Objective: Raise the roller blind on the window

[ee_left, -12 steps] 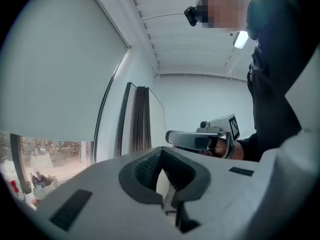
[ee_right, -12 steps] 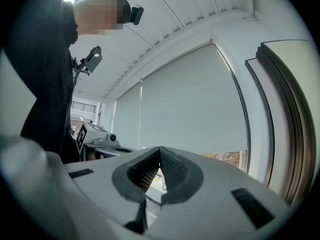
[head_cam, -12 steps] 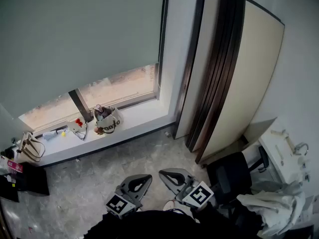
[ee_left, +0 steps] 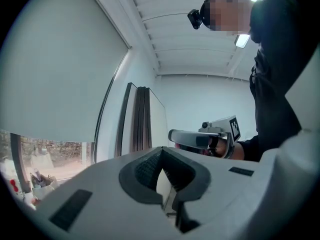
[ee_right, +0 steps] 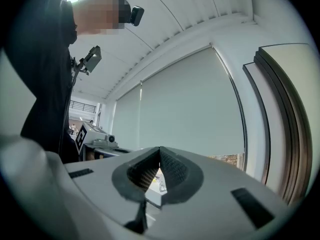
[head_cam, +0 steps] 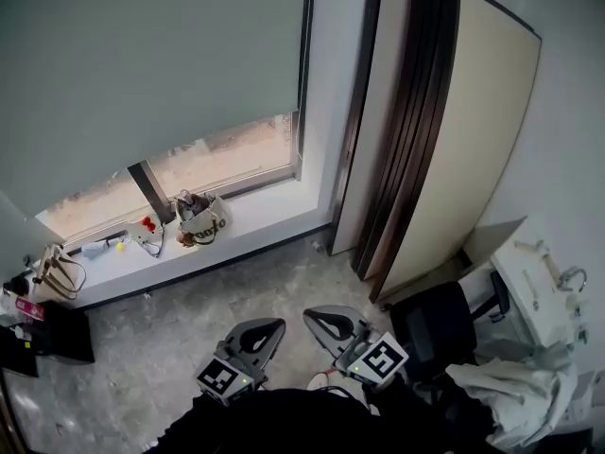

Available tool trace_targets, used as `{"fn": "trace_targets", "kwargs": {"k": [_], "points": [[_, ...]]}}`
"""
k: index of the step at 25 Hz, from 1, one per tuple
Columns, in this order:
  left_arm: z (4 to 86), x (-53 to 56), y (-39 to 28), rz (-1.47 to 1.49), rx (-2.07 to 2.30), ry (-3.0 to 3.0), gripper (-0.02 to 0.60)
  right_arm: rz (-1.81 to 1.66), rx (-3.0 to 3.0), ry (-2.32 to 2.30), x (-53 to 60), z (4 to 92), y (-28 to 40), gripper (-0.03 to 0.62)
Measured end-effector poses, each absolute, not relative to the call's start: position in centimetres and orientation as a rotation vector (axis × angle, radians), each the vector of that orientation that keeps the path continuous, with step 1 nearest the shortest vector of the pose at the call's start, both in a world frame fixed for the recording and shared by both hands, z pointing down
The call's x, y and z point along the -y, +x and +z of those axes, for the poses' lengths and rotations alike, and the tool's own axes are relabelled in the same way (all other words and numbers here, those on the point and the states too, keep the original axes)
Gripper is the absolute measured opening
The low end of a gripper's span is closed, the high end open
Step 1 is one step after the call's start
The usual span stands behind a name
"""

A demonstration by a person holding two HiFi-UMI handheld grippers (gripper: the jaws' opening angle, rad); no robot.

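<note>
My left tongs [head_cam: 272, 326] [ee_left: 161, 153] are fully closed. Their ribbed dark pads [ee_left: 147, 168] press together with nothing between them. My right tongs [head_cam: 316, 316] [ee_right: 160, 153] are the same, shut and empty. I hold both level, side by side and low in front of me. Each bears a marker cube [head_cam: 220, 378] with a black-and-white square pattern.

Beneath them lies the floor [head_cam: 180, 324], grey mottled stone. At eleven o'clock runs the white window sill [head_cam: 269, 218]. It carries a pale open bag [head_cam: 203, 225] with dark lettering that I cannot read for certain. Something brownish shows in the bag's mouth, and I cannot tell what it is. Toward nine o'clock, near the sill's far end, sits a beige bag [head_cam: 57, 274] with looped handles.

From ten to twelve o'clock, above the sill, the roller blind [head_cam: 151, 64] [ee_right: 190, 104] hangs over most of the window. It is smooth, matte, grey-green fabric, and its straight bottom edge leaves only a low strip of glass [head_cam: 227, 154] bare.

At one o'clock, tall flat panels [head_cam: 473, 130] stand against the wall, with cream faces and dark brown edges. At three o'clock is a black chair [head_cam: 437, 331], with rumpled white cloth [head_cam: 510, 391] just beyond it at four o'clock.
</note>
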State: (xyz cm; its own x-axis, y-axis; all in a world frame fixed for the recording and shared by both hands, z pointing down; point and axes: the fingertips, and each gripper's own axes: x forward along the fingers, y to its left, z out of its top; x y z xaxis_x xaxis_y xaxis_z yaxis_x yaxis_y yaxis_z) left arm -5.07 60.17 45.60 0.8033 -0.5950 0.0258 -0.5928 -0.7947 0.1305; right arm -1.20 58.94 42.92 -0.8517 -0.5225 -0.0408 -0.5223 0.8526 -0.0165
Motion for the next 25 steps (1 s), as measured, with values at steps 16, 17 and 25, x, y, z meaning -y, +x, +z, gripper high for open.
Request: {"fn": "trace_targets", "kwargs": {"k": [16,17,25], "points": [[45.1,-59.7,1.7,-0.028,1.005,2.823,-0.008,-0.041,-2.997,-0.728,-58.9,43.3,4.9,0.006],[45.1,-59.5,2.1,-0.028,1.005,2.832,-0.008,-0.033,-3.001,-0.728,-58.6,43.3,5.3,0.006],[45.0,-56.4,4.0,-0.026,1.020,2.842,-0.008,-0.017,-2.993,-0.728,-55.5,43.5,6.7,0.006]]}}
